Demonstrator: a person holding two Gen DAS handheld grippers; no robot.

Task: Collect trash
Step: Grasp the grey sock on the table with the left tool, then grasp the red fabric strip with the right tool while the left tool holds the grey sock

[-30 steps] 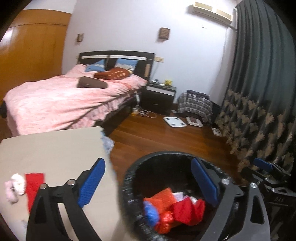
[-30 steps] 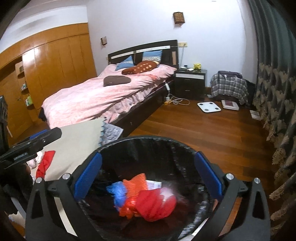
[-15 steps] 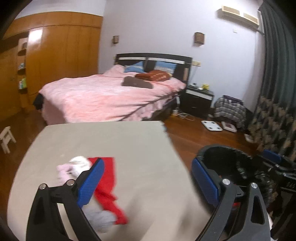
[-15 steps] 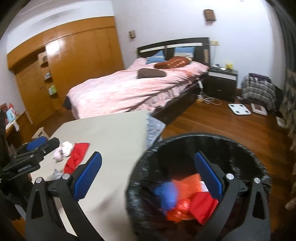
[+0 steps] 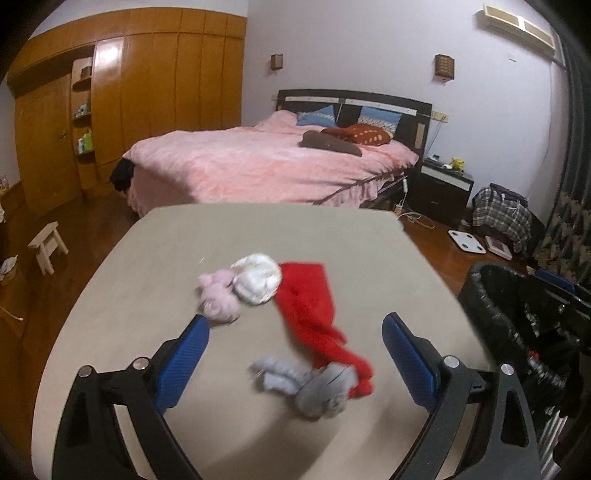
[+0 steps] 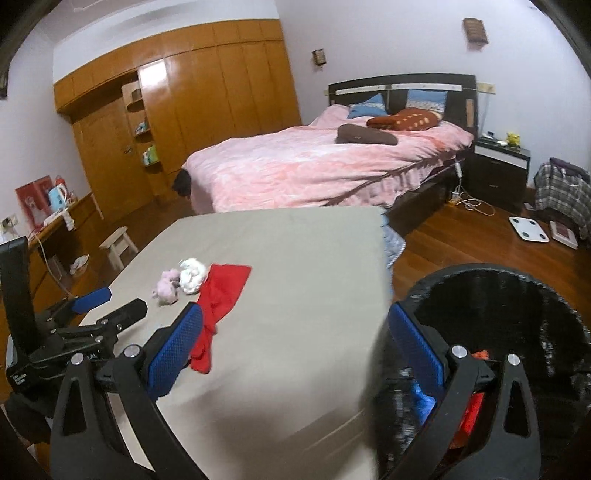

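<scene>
Home bedroom, plainly lived in: double bed [image 5: 273, 166] under a pink cover with pillows [image 6: 402, 120], wooden built-in wardrobe [image 6: 207, 99] along one wall, dark nightstand [image 5: 441, 190], bathroom scale [image 6: 528, 229] on the wooden floor [image 6: 461, 243], air conditioner [image 5: 519, 26] high up, patterned curtain [image 5: 569, 236] at right.

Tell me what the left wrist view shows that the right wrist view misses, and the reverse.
Only the left wrist view shows the grey wad lying at the near end of the red cloth, between the open left gripper fingers, and the air conditioner.

Only the right wrist view shows inside the black trash bin, where red and blue trash lies, and the open right gripper.

Both show the table, pink wad, white wad and bed.
</scene>
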